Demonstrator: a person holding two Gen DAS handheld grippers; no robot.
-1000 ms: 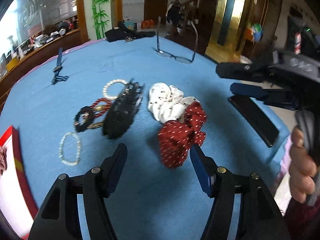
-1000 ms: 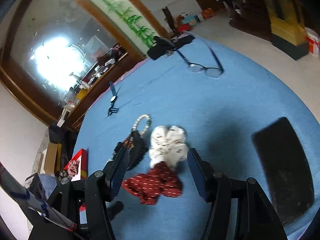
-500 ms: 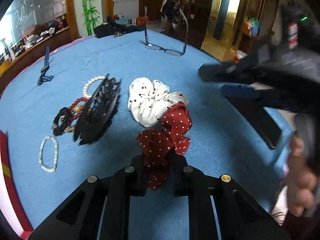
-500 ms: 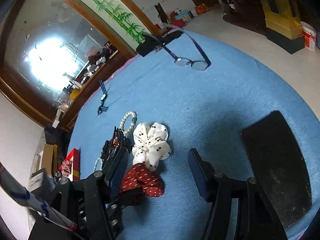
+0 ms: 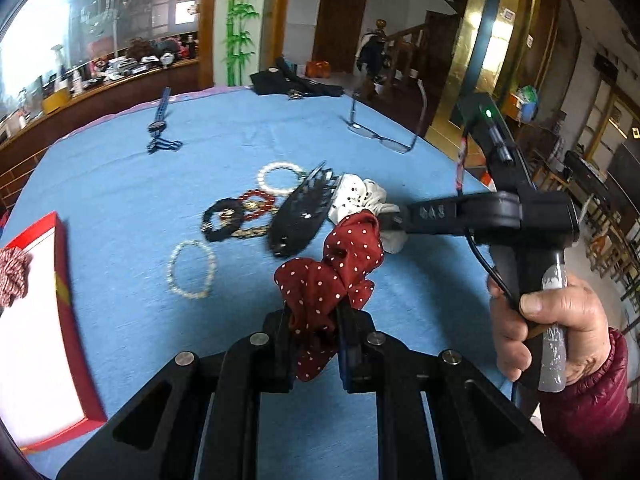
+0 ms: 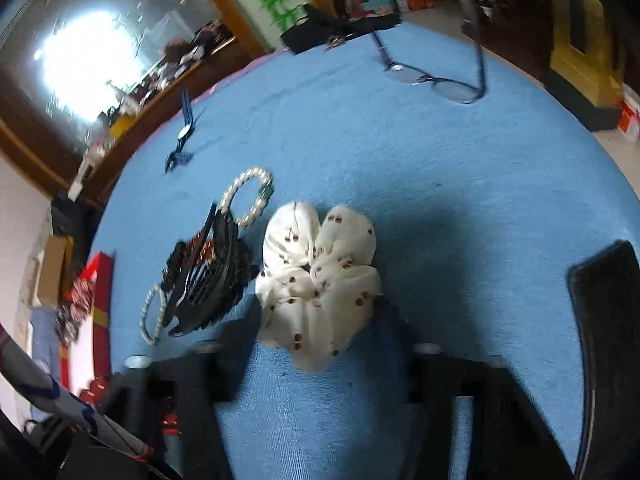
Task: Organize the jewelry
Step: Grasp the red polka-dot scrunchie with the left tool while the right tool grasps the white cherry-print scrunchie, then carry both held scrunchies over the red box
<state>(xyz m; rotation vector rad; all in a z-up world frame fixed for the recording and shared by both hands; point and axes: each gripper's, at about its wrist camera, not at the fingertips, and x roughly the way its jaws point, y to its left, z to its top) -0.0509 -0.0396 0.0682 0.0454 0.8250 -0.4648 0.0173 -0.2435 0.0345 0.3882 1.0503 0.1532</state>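
My left gripper [image 5: 316, 340] is shut on a red polka-dot scrunchie [image 5: 332, 268] and holds it above the blue table. A white dotted scrunchie [image 6: 318, 280] lies on the cloth between the open fingers of my right gripper [image 6: 316, 356]. It also shows in the left wrist view [image 5: 360, 196], partly behind the right gripper's body [image 5: 492, 216]. A black hair claw [image 5: 298, 216] [image 6: 208, 280], pearl bracelets [image 5: 192, 264] [image 6: 250, 196], and red and black bead bracelets [image 5: 236, 214] lie to the left.
A red box with a white lining [image 5: 36, 320] sits at the table's left edge and holds a striped scrunchie [image 5: 12, 276]. Glasses [image 5: 384, 136] [image 6: 436, 76], a blue hair clip [image 5: 160, 128] and a black pouch [image 5: 292, 82] lie at the far side. A black phone [image 6: 604, 340] lies right.
My left gripper has lifted the red scrunchie off the cloth, away from the white one. My right gripper has come down so its open fingers flank the white scrunchie.
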